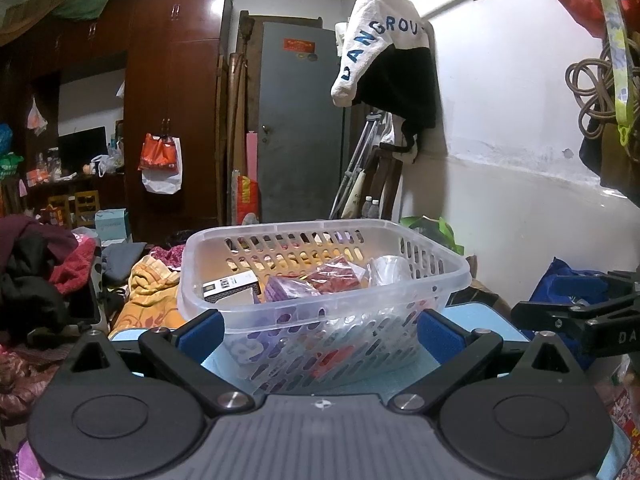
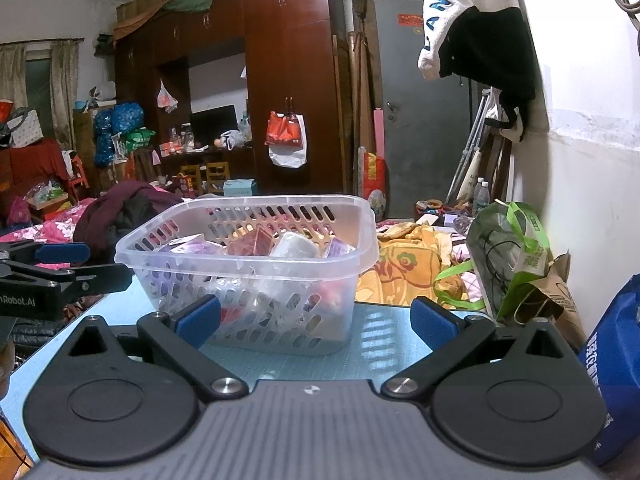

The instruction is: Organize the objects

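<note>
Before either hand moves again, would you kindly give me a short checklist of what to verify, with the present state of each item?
1. Left tongs open and empty: ok.
2. Right tongs open and empty: ok.
3. Basket upright on the blue table: ok.
4. Items sit inside the basket, including the red packet and black-and-white box: ok.
5. Nothing lies loose on the table in front of the basket: ok in the part that shows; cannot tell behind it.
6. The two tongs keep apart: ok, each sees the other off to its side.
</note>
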`<state>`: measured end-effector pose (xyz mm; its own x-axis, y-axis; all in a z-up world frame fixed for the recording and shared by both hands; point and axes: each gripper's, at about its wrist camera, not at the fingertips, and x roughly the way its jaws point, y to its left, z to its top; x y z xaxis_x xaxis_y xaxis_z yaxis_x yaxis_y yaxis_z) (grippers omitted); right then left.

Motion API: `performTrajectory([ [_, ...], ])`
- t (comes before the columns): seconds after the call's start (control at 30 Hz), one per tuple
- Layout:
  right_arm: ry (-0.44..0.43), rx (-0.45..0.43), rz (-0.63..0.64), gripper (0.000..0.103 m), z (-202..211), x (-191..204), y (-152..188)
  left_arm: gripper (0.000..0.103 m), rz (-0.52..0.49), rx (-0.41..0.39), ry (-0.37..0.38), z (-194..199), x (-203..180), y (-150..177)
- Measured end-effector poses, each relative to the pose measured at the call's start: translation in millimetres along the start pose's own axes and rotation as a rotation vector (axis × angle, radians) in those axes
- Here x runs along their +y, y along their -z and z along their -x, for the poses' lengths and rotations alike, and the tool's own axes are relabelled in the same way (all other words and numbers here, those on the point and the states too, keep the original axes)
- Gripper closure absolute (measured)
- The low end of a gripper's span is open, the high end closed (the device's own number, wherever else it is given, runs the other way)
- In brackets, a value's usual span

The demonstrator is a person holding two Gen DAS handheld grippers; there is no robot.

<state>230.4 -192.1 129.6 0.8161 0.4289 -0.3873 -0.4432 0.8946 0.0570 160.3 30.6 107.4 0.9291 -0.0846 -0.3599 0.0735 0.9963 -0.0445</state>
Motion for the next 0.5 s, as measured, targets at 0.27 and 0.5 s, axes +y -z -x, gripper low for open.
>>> performTrajectory([
  [0.27, 0.0, -0.005, -0.003, 0.0, -2.0, -1.0, 0.7, 0.0, 0.01, -0.012, -0.001, 1.4, 3.1, -6.0],
  [0.5, -0.003, -0.007, 0.002, 0.0, -1.6, -0.5, 0.6, 0.0, -0.003, -0.007, 0.006, -0.5, -0.8, -6.8],
])
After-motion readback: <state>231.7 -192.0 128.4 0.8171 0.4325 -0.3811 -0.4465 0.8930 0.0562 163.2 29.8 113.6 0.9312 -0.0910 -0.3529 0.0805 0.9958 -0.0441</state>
